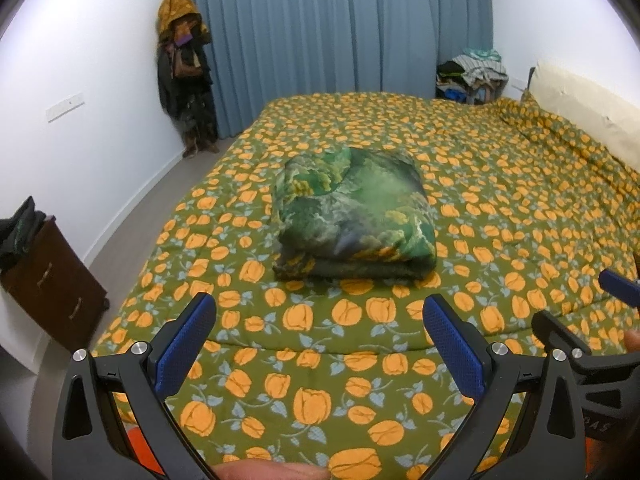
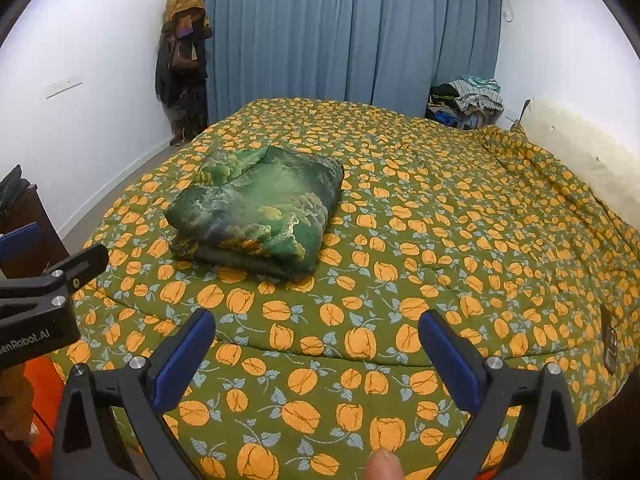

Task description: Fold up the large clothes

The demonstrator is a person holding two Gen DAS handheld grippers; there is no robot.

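Observation:
A green patterned cloth lies folded in a thick, neat rectangle on the bed; it also shows in the right wrist view. My left gripper is open and empty, held above the near part of the bed, short of the cloth. My right gripper is open and empty too, near the bed's front edge, with the cloth ahead to its left. The right gripper shows at the right edge of the left wrist view, and the left gripper at the left edge of the right wrist view.
The bed has an olive quilt with orange flowers. A dark wooden cabinet stands at the left wall. Clothes hang in the far corner. A clothes pile sits at the far right by blue curtains.

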